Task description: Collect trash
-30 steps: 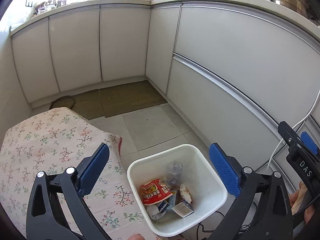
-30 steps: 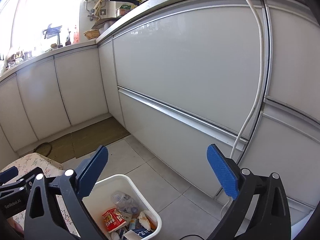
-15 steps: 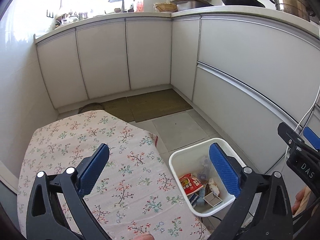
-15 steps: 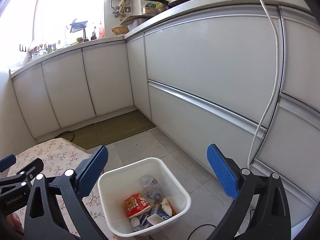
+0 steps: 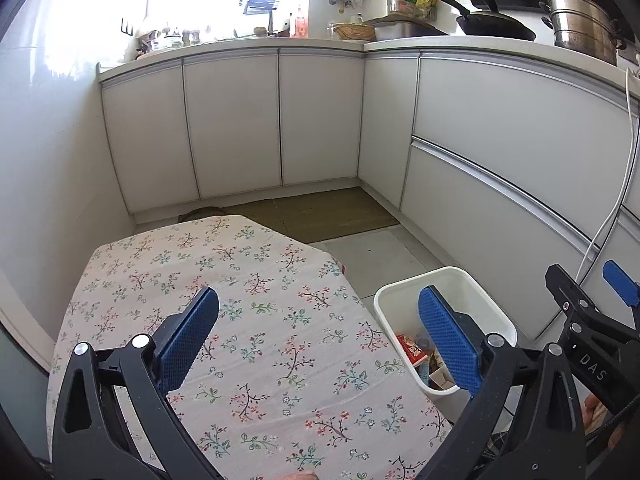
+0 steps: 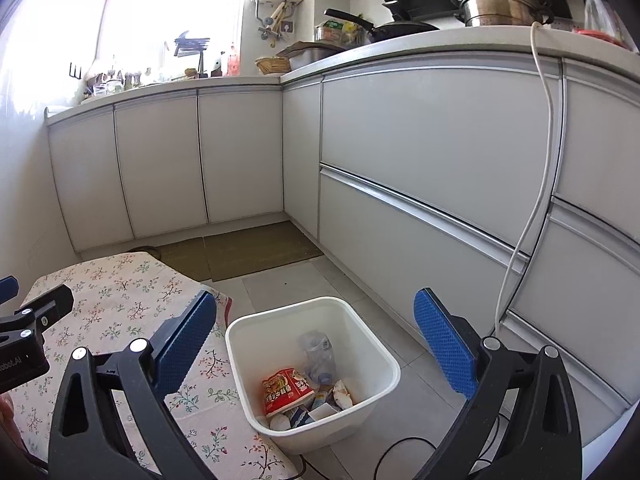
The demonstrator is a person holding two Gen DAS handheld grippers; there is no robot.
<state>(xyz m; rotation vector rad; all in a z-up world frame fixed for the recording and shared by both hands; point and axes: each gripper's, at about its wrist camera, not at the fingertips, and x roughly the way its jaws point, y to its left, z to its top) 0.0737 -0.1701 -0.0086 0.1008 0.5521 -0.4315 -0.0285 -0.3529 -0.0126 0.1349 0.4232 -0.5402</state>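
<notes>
A white plastic bin [image 6: 352,316] [image 5: 476,292] stands on the tiled floor beside the table. It holds trash: a red snack packet [image 6: 286,390] [image 5: 412,350], a crushed clear bottle [image 6: 318,354] and some paper scraps [image 6: 342,394]. My left gripper [image 5: 318,338] hangs open over the floral tablecloth [image 5: 224,280], empty. My right gripper [image 6: 316,336] is open and empty above the bin. The right gripper's blue tip [image 5: 620,288] also shows at the right edge of the left wrist view.
White kitchen cabinets [image 6: 420,152] wrap the back and right side. A white cable [image 6: 536,200] hangs from the counter. A brown mat [image 5: 332,216] lies on the floor. A pan [image 5: 492,26] and a steel pot [image 5: 584,28] sit on the counter.
Both grippers have risen and pulled back from the bin. The bin now sits lower and farther off in both views, and more of the tablecloth and counter shows.
</notes>
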